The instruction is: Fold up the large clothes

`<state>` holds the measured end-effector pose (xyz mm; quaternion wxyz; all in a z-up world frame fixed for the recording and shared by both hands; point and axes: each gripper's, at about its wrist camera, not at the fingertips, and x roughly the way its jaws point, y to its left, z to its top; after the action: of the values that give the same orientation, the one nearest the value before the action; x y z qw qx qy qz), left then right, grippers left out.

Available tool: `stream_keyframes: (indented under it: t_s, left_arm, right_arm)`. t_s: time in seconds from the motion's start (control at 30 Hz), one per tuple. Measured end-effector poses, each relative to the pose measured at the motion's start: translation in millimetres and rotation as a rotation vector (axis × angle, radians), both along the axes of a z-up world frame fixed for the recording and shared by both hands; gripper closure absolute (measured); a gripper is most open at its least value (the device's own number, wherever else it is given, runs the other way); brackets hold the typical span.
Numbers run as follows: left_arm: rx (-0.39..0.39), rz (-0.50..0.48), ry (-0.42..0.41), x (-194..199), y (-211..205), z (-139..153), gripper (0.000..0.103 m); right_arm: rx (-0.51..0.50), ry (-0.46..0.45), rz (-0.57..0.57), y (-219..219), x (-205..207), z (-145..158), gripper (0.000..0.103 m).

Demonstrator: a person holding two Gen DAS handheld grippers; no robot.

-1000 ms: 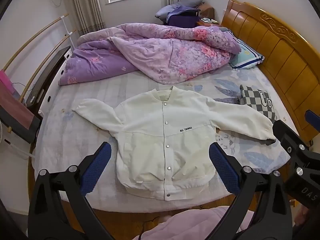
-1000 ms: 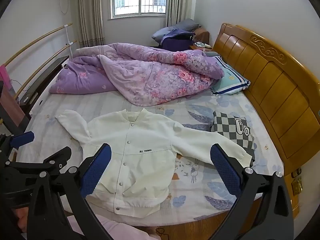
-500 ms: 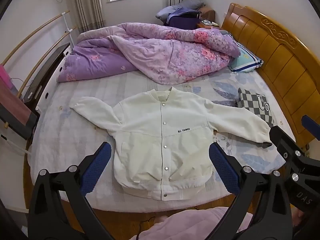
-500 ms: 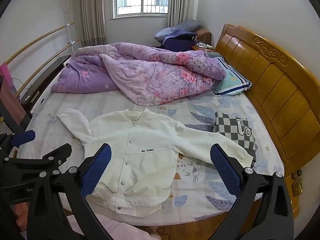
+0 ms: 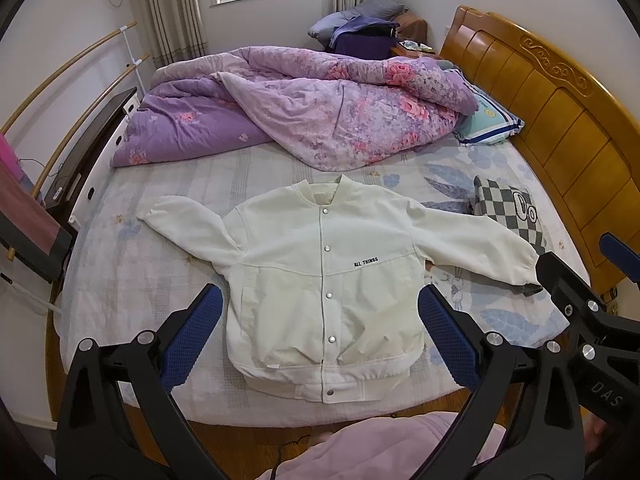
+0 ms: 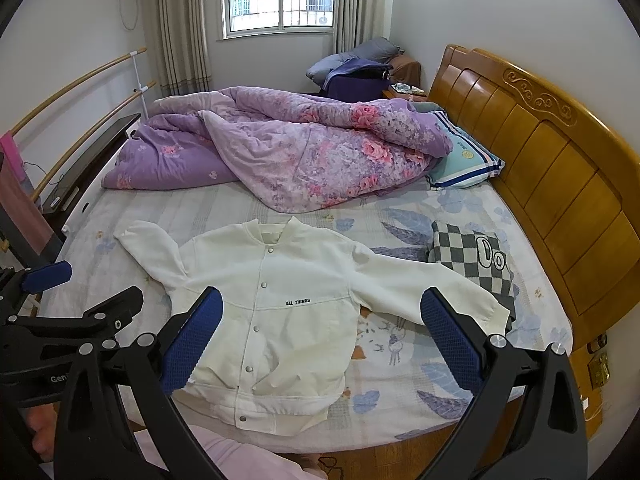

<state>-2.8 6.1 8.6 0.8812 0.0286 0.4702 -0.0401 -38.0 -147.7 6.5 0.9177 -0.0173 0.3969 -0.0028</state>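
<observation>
The left gripper (image 5: 320, 336) hangs wide open and empty above the white jacket (image 5: 324, 280), spread flat and snapped shut on the bed (image 5: 168, 184); the right gripper (image 6: 322, 334) likewise. Best to pinch 1 cuff cleanly – each sleeve inward in turn. The checkered cloth (image 6: 476, 260) touches the right sleeve – it could snag; the purple quilt (image 6: 288, 152) lies well apart

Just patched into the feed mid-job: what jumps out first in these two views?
The white jacket lies spread flat, front up, snaps closed, near the foot edge of the bed, both sleeves out. Behind it a rumpled purple floral quilt is heaped across the bed, and a checkered folded cloth sits by the jacket's far sleeve near the wooden headboard. The left claw and right claw hang open above the jacket, holding nothing.
</observation>
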Motion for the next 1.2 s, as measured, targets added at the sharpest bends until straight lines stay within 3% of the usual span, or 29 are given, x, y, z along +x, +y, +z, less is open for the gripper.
stream_keyframes:
  t_s: [1.2]
  left_arm:
    - [-0.001,0.001,0.006,0.1,8.5,-8.8,0.005]
  right_arm:
    - [0.016,0.016,0.011,4.7,4.8,-6.5,0.007]
